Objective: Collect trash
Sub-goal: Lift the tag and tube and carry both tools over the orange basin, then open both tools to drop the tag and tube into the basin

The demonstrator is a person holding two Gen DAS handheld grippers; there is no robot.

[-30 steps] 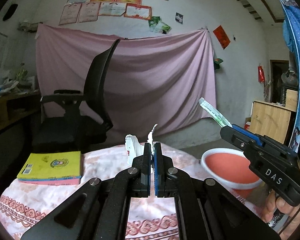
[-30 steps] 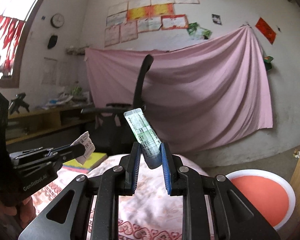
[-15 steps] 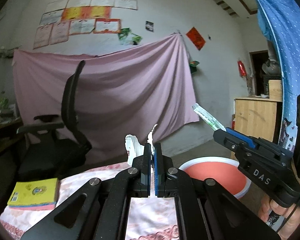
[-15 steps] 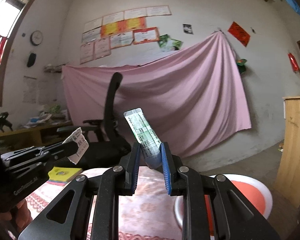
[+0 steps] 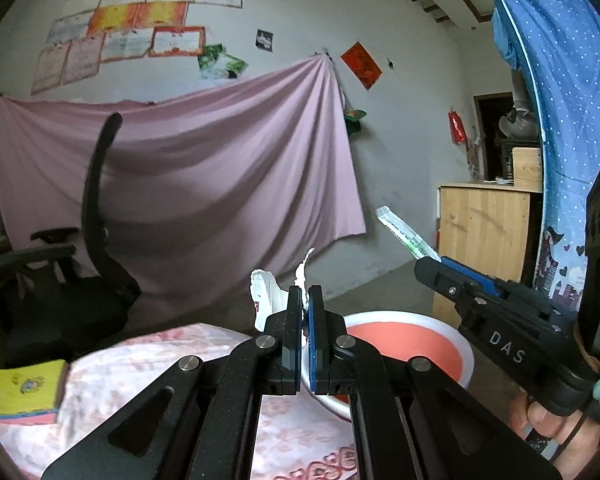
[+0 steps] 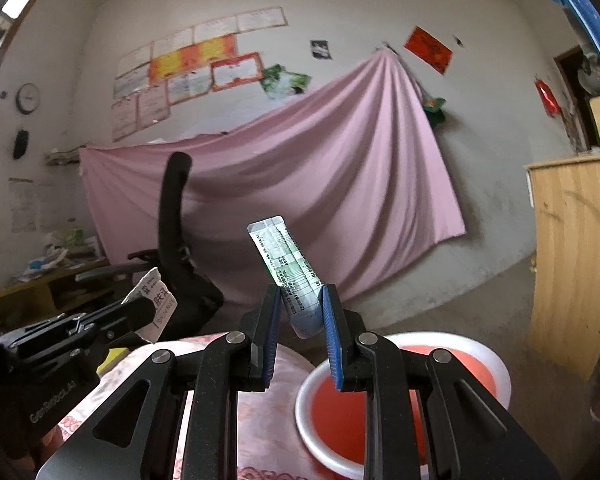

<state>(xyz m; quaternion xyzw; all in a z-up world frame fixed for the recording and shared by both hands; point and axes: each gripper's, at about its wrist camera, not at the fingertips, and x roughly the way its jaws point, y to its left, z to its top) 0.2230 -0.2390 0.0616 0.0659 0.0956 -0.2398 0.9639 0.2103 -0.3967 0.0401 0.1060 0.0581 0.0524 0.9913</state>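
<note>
My left gripper (image 5: 305, 300) is shut on a white torn paper scrap (image 5: 265, 296) that sticks up between its pads; it shows in the right wrist view (image 6: 153, 298) too. My right gripper (image 6: 300, 300) is shut on a green-and-white tube (image 6: 286, 268), which points up and left; in the left wrist view the tube (image 5: 404, 236) juts from the right gripper (image 5: 432, 264). A red basin with a white rim (image 5: 466, 354) stands beyond the table edge, below and ahead of both grippers; it also shows in the right wrist view (image 6: 500, 376).
The table has a pink floral cloth (image 5: 148, 360). A yellow book (image 5: 26, 392) lies at its left. A black office chair (image 5: 96, 240) stands behind the table. A wooden cabinet (image 5: 484, 232) is at the right, and a pink sheet hangs on the back wall.
Both grippers have swung to the right with their trash held. The red basin has come closer to the middle of both views, and the yellow book has slid left.
</note>
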